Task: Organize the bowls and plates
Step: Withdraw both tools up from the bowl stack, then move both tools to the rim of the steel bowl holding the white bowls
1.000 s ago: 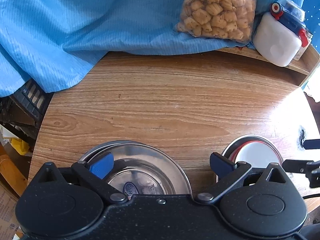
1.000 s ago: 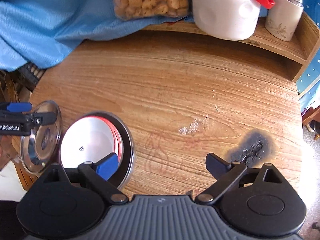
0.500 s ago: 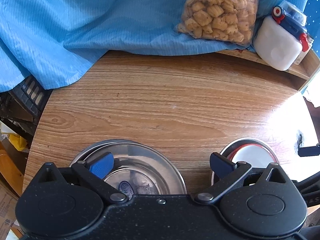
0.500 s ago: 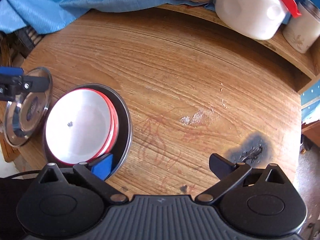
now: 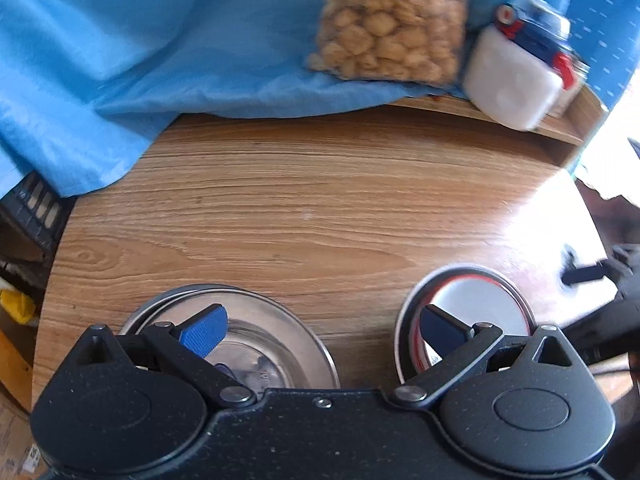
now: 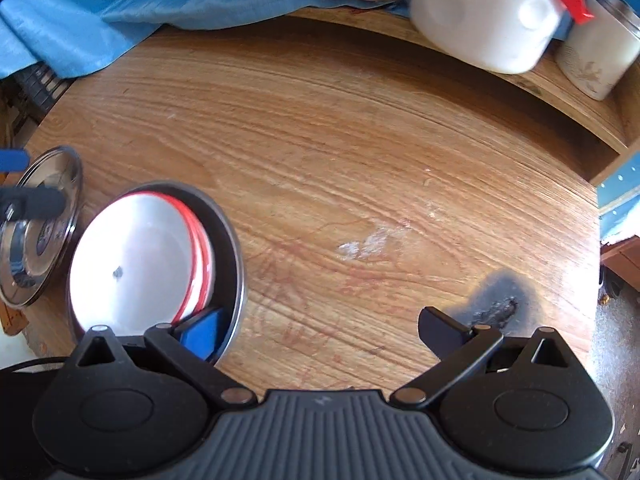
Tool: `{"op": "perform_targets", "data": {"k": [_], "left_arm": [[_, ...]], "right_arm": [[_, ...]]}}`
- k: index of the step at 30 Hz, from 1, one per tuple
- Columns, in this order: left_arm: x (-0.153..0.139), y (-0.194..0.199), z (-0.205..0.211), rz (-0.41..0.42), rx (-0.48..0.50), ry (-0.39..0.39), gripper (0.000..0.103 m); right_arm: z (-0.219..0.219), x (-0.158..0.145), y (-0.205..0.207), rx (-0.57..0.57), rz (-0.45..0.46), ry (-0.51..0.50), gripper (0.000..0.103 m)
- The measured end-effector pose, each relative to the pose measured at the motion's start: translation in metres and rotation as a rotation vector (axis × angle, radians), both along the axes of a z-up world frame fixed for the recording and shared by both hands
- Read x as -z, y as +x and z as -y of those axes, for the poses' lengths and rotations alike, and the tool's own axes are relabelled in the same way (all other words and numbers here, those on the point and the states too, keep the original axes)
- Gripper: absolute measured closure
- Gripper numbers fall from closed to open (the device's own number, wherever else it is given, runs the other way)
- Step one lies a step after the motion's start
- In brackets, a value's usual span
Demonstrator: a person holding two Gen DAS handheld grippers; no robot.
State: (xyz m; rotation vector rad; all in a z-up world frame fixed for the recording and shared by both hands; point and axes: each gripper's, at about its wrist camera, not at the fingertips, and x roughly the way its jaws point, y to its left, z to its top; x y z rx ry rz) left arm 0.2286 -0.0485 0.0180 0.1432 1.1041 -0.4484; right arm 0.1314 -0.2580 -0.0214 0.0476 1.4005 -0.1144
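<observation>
Polished steel, enamel-white gloss and worn wood under hard daylight

The steel plate (image 5: 280, 332) is gleaming mirror-bright, the white bowl (image 6: 136, 260) with its red rim is shining smooth inside a darker metal dish (image 6: 234, 240), and the wooden table (image 6: 360, 140) is showing a satin grain, scuffed pale in spots and charred rough and black at one burn mark (image 6: 496, 300); the blue cloth (image 5: 140, 60) is lying thin and faintly sheeny, the snack bag (image 5: 392, 20) is glinting as clear plastic, the white jug (image 6: 480, 16) is looking like smooth matt plastic, and both gripper bodies are showing matt, speckled black plastic
</observation>
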Motion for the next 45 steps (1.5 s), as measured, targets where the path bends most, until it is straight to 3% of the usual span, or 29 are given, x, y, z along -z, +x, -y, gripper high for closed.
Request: {"op": "perform_targets", "data": {"k": [8,18,31,42,45], "left_arm": [[-0.001,-0.015,0.011,-0.06,0.135,-0.101,0.001],[0.015,-0.013,0.024,-0.154,0.184,-0.122,0.004],[0.033,-0.009,0.044,-0.251,0.204,-0.091,0.011],[0.041,-0.006,0.055,-0.246,0.173,-0.038,0.012],[0.043,-0.006,0.06,-0.248,0.18,-0.029,0.017]], "right_arm": [[0.022,0.001,-0.002,0.047,0.012,0.003,0.001],[0.039,0.001,-0.01,0.115,0.022,0.004,0.001],[0.041,0.0,-0.022,0.164,0.039,-0.015,0.001],[0.042,-0.001,-0.029,0.182,0.041,-0.007,0.001],[0.042,-0.002,-0.029,0.181,0.041,-0.006,0.001]]}}
